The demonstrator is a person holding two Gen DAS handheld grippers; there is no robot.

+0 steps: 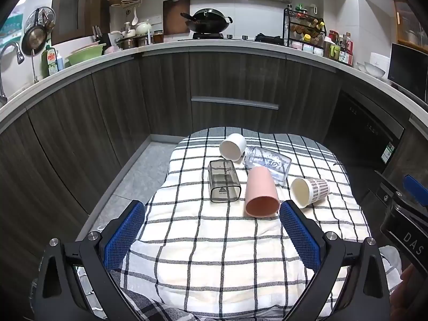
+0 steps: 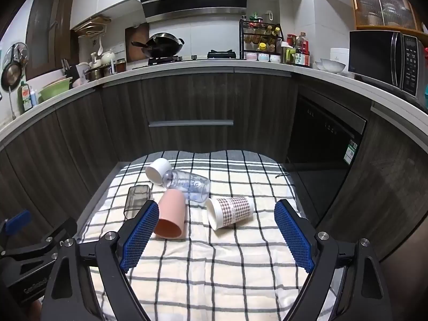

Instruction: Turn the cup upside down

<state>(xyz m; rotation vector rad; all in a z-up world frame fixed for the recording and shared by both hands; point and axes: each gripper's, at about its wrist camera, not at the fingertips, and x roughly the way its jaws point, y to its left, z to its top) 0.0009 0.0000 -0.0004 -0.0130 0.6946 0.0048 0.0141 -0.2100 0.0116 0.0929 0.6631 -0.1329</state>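
Several cups lie on their sides on a checked cloth point(image 1: 214, 254): a pink cup point(image 1: 260, 192) point(image 2: 171, 218), a plaid paper cup point(image 1: 310, 190) point(image 2: 231, 211), a white cup point(image 1: 232, 146) point(image 2: 158, 171), a clear glass cup point(image 1: 268, 164) point(image 2: 188, 186) and a smoky grey square cup point(image 1: 223, 184) point(image 2: 136, 200). My left gripper point(image 1: 212, 211) is open and empty, just short of the pink cup. My right gripper point(image 2: 216, 210) is open and empty, its fingers either side of the pink and plaid cups, a little short of them.
The cloth point(image 2: 214, 267) covers a small table in front of dark wood kitchen cabinets point(image 1: 232, 80). The floor point(image 1: 139, 176) lies to the left. A dishwasher front point(image 2: 323, 139) stands to the right. The right gripper shows at the left wrist view's right edge point(image 1: 401, 214).
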